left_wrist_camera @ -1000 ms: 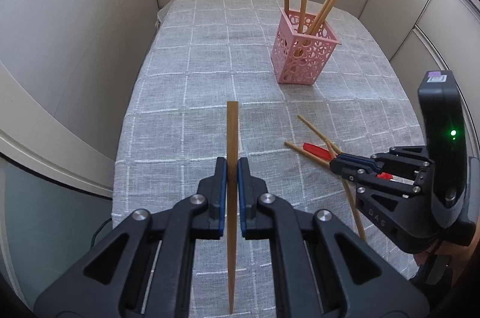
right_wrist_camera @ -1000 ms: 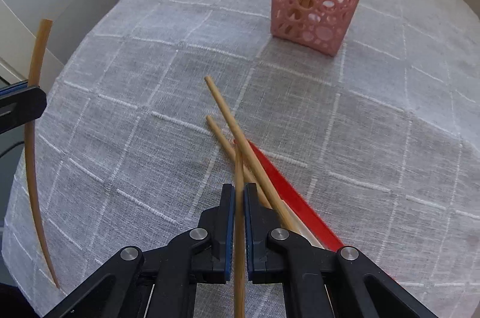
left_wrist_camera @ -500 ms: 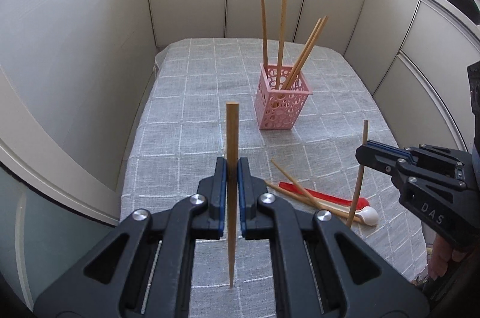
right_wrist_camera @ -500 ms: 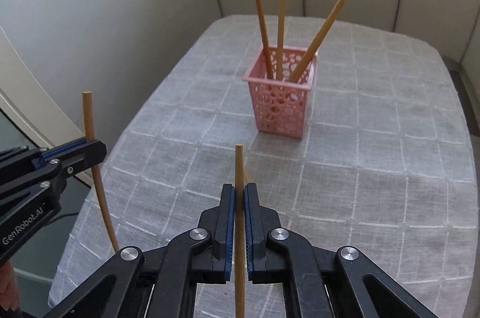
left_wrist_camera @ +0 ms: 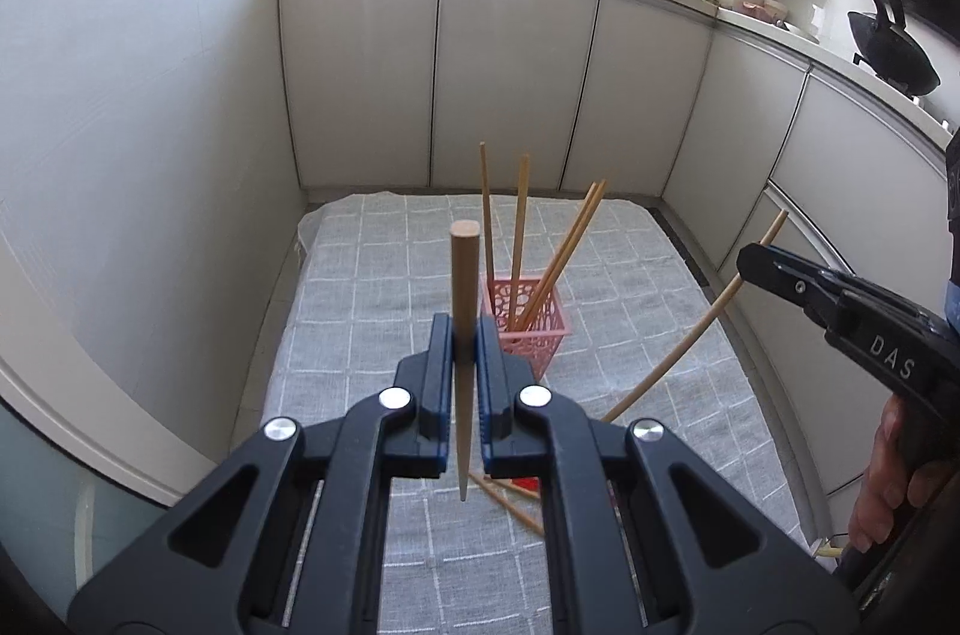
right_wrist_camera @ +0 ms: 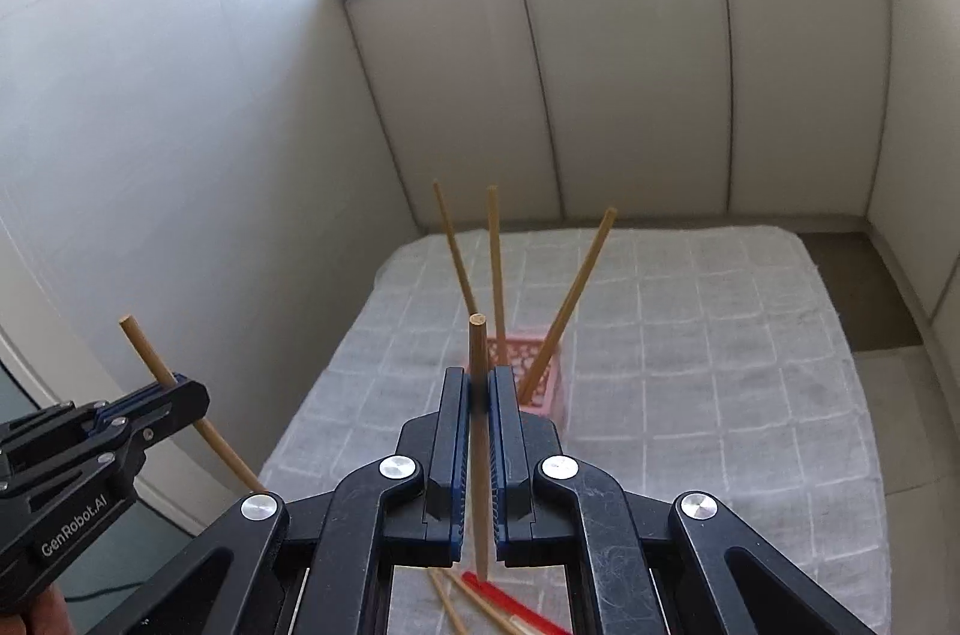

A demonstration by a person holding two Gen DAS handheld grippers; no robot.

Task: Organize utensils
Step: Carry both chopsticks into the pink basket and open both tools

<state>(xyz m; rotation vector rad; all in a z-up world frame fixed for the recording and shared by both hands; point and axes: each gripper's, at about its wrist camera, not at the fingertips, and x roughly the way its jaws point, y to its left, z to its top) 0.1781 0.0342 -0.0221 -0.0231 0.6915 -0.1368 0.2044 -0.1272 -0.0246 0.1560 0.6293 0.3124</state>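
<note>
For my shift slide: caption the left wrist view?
Left gripper pinching one chopstick above the pink holder; right gripper alongside grips another.

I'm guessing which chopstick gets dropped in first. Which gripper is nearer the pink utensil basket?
Hard to call. Both the left gripper and the right gripper hover short of the pink basket, each clamping a chopstick, neither above it.

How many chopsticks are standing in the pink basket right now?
4 in the pink basket: two near-upright ones on its left, two leaning together to the right. The right wrist view merges that pair.
</note>
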